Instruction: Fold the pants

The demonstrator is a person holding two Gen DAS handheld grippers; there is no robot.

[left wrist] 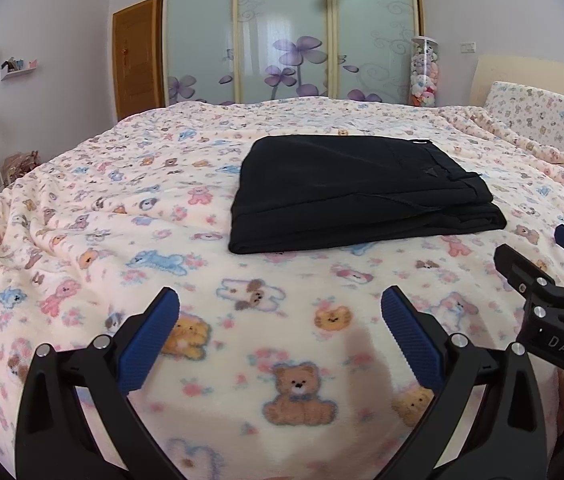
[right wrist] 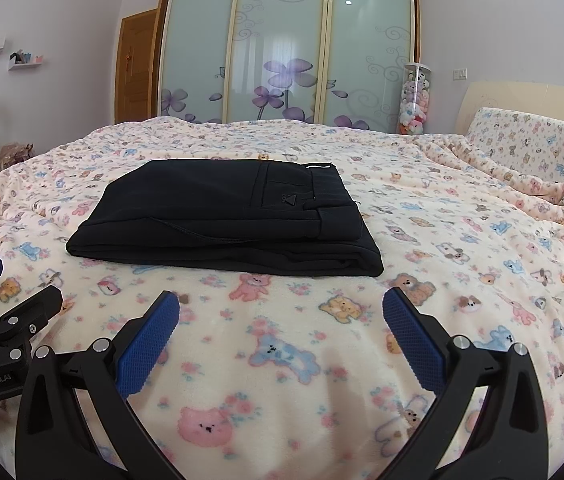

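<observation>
Risk here is mostly of undoing finished work. Going left to right in the left wrist view: the left gripper [left wrist: 280,336] sits at 6 o'clock, jaws spread wide with nothing between its blue pads [left wrist: 148,342], hanging over bare blanket [left wrist: 82,216]. The pants [left wrist: 357,192] lie at about 1 o'clock from it, well apart, a flat black rectangle of stacked layers with the waistband end toward 2 o'clock. At 3 o'clock the right gripper [left wrist: 553,264] pokes in from the frame edge.

In the right wrist view, the left gripper shows at 9 o'clock, then the pants [right wrist: 226,220] at 11 o'clock, and the right gripper [right wrist: 282,336] at 6 o'clock, likewise wide open and holding nothing, clear of the cloth.

Judging by the neat, compact stack, the folding looks done, or at most one fold short. What could go wrong:

- A gripper going back in low could catch the near edge, where several layers show, and drag the top ones out of line.
- The fleece blanket is soft and rumpled toward 9 o'clock; pushing on it near the stack could ripple it and tilt the fold.
- Pinching only the top layer for a further fold would peel it off the rest instead of carrying the whole thickness.
- The two grippers sit near each other, so a careless swing could knock one into the other.
</observation>
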